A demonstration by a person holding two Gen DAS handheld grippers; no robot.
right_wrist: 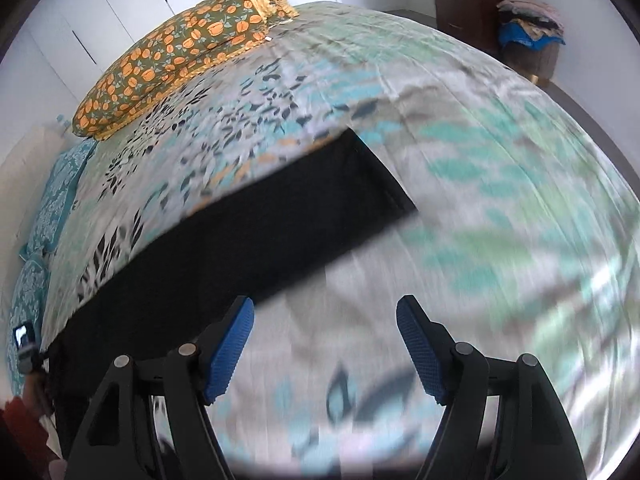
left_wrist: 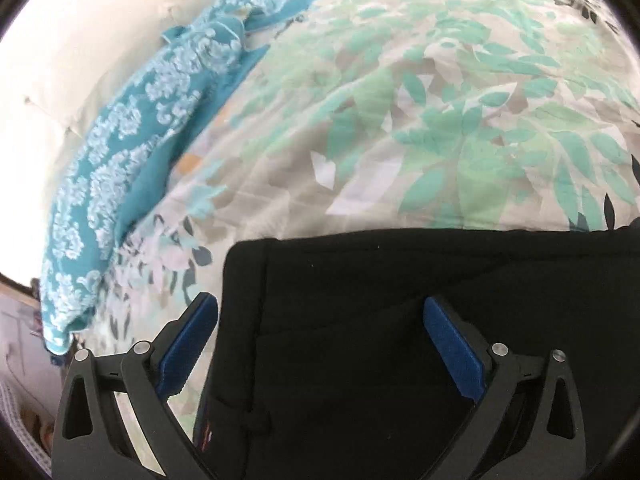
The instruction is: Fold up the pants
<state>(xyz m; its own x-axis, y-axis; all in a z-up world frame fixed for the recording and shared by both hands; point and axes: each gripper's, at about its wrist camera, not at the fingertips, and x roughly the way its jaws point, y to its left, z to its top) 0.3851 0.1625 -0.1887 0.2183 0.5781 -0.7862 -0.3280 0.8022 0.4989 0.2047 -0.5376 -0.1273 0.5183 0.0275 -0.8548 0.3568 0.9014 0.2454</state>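
Your bedspread (left_wrist: 440,120), printed with green and teal leaves, fills most of both views, and the right wrist view of it is smeared with blur. On it the black pants (right_wrist: 248,240) lie as a long flat band running from the lower left toward the middle of the bed; in the left wrist view their near end (left_wrist: 400,320) shows a stitched hem edge and a fold line.

At the far side you have an orange pumpkin-print pillow (right_wrist: 176,56), and along the left edge a teal patterned pillow (left_wrist: 120,160), also seen in the right view (right_wrist: 52,200). In the far corner of the room a dark dresser (right_wrist: 464,4) stands beside a stack of clothes (right_wrist: 528,24).

Your left gripper (left_wrist: 320,332) points down over the pants' end with its blue pads spread wide, one pad past the cloth's left edge, the other above the black fabric, gripping nothing. Your right gripper (right_wrist: 325,336) hangs just beside the pants over bare bedspread, tilted forward, fingers wide apart and empty.
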